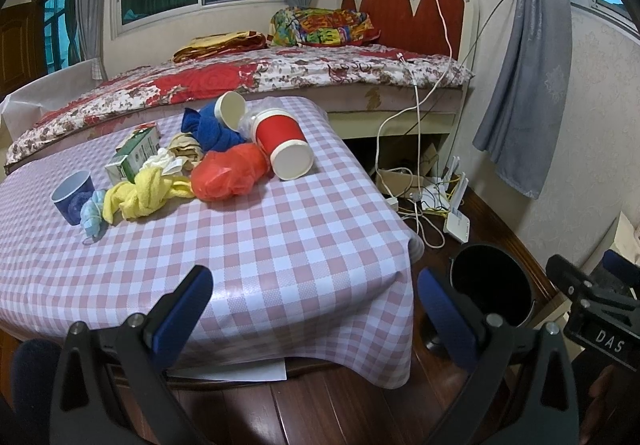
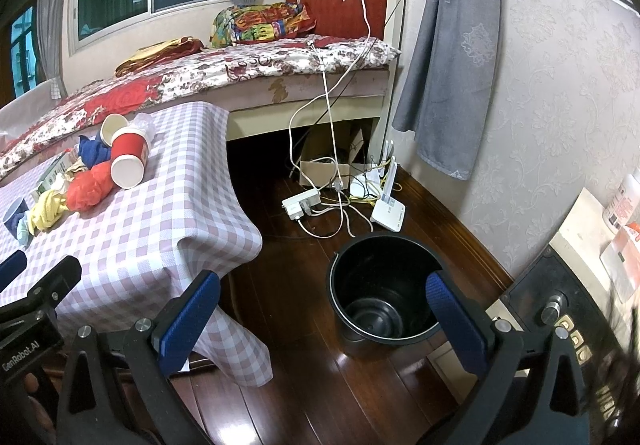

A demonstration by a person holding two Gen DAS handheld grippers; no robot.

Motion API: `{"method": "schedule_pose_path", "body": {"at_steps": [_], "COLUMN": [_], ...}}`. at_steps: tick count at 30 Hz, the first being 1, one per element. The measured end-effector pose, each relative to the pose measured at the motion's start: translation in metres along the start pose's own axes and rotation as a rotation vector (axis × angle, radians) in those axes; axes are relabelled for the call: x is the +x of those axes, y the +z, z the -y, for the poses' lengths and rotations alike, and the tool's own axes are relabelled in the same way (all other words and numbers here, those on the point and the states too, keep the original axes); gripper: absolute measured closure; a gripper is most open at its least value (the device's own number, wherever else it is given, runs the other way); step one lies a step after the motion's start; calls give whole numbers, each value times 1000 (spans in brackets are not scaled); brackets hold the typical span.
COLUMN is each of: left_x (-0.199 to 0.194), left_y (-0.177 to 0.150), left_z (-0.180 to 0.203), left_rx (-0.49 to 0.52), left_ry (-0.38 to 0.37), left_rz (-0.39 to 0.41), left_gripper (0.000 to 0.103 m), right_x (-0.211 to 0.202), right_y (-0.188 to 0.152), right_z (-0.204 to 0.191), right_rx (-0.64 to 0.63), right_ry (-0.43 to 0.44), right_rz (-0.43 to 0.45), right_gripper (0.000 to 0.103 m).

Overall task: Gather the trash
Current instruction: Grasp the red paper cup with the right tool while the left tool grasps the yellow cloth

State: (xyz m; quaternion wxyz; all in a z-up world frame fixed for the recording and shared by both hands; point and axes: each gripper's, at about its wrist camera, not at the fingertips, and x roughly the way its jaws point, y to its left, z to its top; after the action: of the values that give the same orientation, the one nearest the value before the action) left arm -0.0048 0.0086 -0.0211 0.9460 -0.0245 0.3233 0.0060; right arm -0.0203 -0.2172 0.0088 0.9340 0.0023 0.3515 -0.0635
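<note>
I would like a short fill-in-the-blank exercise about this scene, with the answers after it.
1. The black bin stands on the wooden ____, beside the table.
2. The red paper cup lies on its ____.
3. The bin is ____ inside.
4. The left claw and the right claw both hold ____.

Answers: floor; side; empty; nothing

The tablecloth (image 1: 280, 245) looks like smooth, shiny plastic. The red cup (image 1: 282, 143) looks like paper, with a matt side. The yellow rag (image 1: 140, 195) and blue rag (image 1: 212, 129) are soft cloth. The orange bag (image 1: 228, 175) is thin, crinkly plastic. The black bucket (image 2: 352, 277) is smooth plastic. The wood floor (image 2: 320, 385) is glossy.
</note>
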Motion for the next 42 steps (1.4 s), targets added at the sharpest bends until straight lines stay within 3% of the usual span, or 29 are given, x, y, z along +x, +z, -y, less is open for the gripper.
{"method": "schedule_pose_path", "body": {"at_steps": [7,16,20,22,24,28,30,33,42], "left_x": [9,23,26,26,26,38,51,60,94], "left_y": [6,19,20,20,22,29,33,38,51], "left_z": [-16,-79,-104,-116,-126,-138,-146,-161,-178], "left_rx": [-3,-56,-105,-145,-171,-153,-158,-198,-232], "left_ry": [56,182,175,137,149,191,179,155,119], "left_rz": [-7,-25,-18,-9,12,-11,-53,-42,-67], "left_gripper": [0,0,0,0,0,0,0,0,14], "right_x": [7,30,39,46,53,73,79,88,126], "right_y": [11,36,39,42,44,55,63,76,106], "right_z": [-26,-82,-113,-124,-131,-158,-167,-184,-226], "right_rx": [-26,-135,-223,-220,-201,-273,-268,-296,-332], "right_ry": [77,221,261,297,342,300,325,333,381], "right_rz": [16,17,28,31,40,-16,-16,2,-14], "right_gripper": [0,0,0,0,0,0,0,0,4]}}
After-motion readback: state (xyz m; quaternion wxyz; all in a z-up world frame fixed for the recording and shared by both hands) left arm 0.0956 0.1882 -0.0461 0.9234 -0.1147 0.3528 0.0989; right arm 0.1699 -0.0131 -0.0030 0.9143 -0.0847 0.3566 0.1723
